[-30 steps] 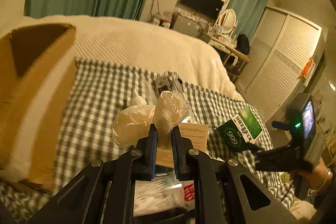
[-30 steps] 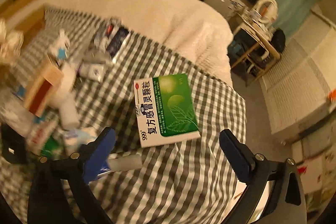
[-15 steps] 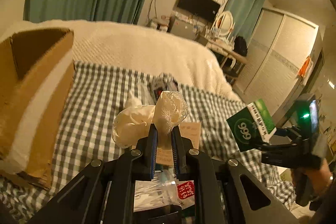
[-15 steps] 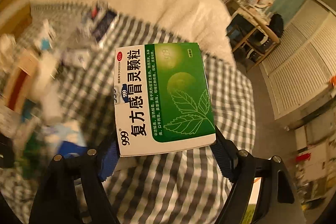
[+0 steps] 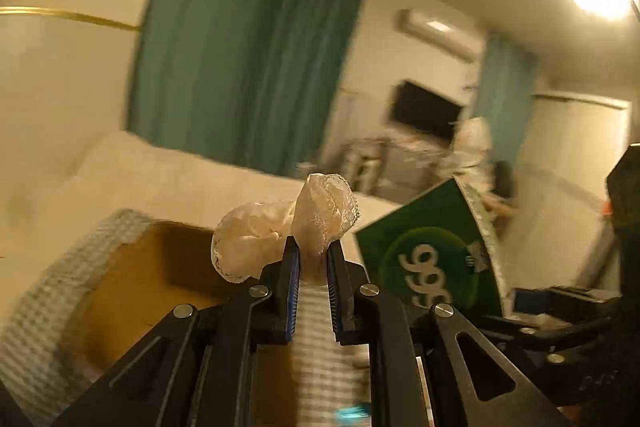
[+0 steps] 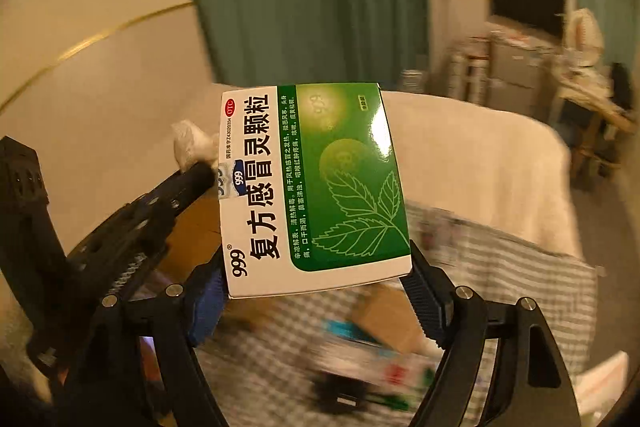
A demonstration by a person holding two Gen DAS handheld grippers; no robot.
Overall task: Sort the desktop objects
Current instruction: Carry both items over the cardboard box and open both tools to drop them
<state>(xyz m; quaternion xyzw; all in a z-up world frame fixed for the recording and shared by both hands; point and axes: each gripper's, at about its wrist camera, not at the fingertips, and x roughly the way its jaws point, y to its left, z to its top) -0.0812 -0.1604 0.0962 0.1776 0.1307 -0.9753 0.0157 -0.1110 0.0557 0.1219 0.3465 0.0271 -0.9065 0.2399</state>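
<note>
My left gripper (image 5: pixel 313 259) is shut on a crumpled white lace cloth (image 5: pixel 288 231) and holds it up over the open cardboard box (image 5: pixel 140 291). My right gripper (image 6: pixel 316 291) is shut on a green and white medicine box (image 6: pixel 316 187), lifted above the checked cloth. In the left wrist view the medicine box (image 5: pixel 432 267) is just right of my fingers. In the right wrist view the left gripper (image 6: pixel 192 175) with the lace cloth (image 6: pixel 188 147) is close on the left.
Several small packets and a brown carton (image 6: pixel 384 319) lie blurred on the checked cloth (image 6: pixel 500 267). A cream blanket (image 6: pixel 480 155) covers the bed behind. Green curtains (image 5: pixel 240 67), a TV (image 6: pixel 528 7) and a cluttered desk (image 6: pixel 580 87) stand at the back.
Both grippers have risen and swung left toward the cardboard box. The right gripper closed on the medicine box and lifted it. The left kept hold of the lace cloth.
</note>
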